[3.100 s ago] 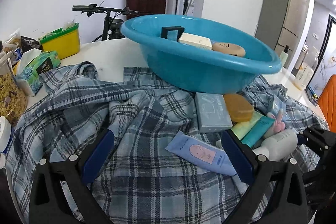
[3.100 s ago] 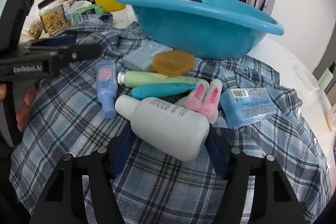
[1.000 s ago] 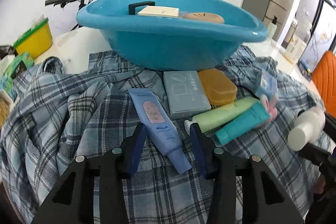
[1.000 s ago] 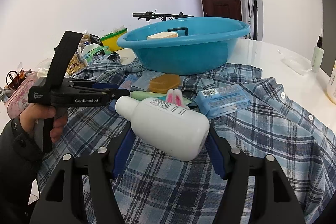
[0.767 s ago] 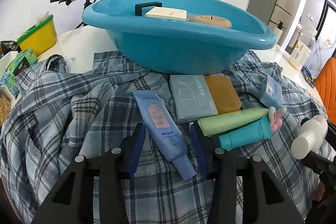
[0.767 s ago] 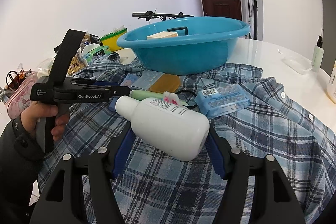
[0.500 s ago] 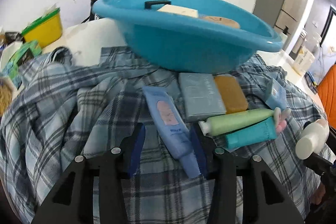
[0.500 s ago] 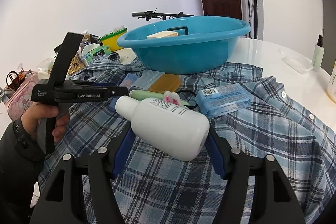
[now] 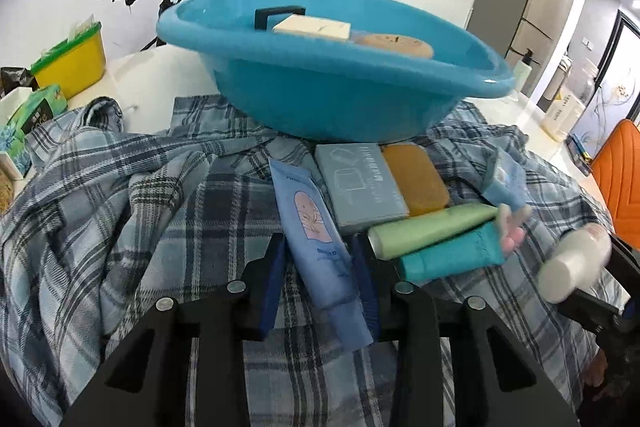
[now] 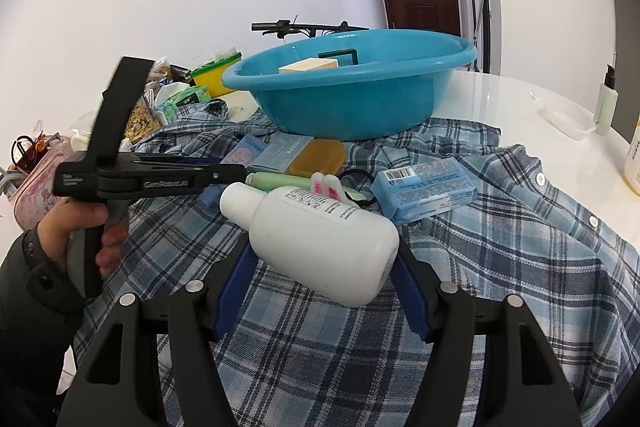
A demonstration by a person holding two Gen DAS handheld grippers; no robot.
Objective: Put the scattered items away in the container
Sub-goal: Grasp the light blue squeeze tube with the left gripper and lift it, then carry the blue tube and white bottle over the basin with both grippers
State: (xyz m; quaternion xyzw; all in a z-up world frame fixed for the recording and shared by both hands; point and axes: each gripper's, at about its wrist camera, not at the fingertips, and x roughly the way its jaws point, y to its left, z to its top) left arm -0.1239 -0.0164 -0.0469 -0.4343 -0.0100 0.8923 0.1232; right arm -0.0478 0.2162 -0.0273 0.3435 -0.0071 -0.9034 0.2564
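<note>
The blue basin (image 9: 332,95) sits at the far edge of the plaid shirt (image 9: 120,227) spread over the white table (image 10: 512,95), and it already holds a few things: a cream box (image 9: 312,25), a tan oval piece (image 9: 394,45) and a black frame-like object (image 9: 280,15) standing behind them; what lies deeper inside is hidden by the wall. I judge the tidying to be early to middling, since most items are still outside. In the right gripper (image 10: 320,267) the white bottle (image 10: 316,231) lies sideways, cap to the left, its jaws set wide and pressed on both flanks, lifted clear of the cloth as far as I can tell. The left gripper (image 9: 320,267) has its jaws narrowed around the lower end of the lavender-blue tube (image 9: 316,243), blue pads just beside or touching its edges; whether the squeeze is complete I cannot tell for sure, but it looks gripped. Still on the shirt, just in front of the basin, lie a grey-blue flat box (image 9: 360,183) and an amber soap case (image 9: 416,179) side by side, then a pale green tube (image 9: 428,231) and a teal tube (image 9: 448,259) next to each other, a pink-and-white bunny-eared item (image 10: 326,183), and a light blue wrapped pack (image 10: 424,187) further to the right. So two items are in hand and roughly six remain. The bottle looks smooth, rigid and matte; the tube looks soft and flat.
</note>
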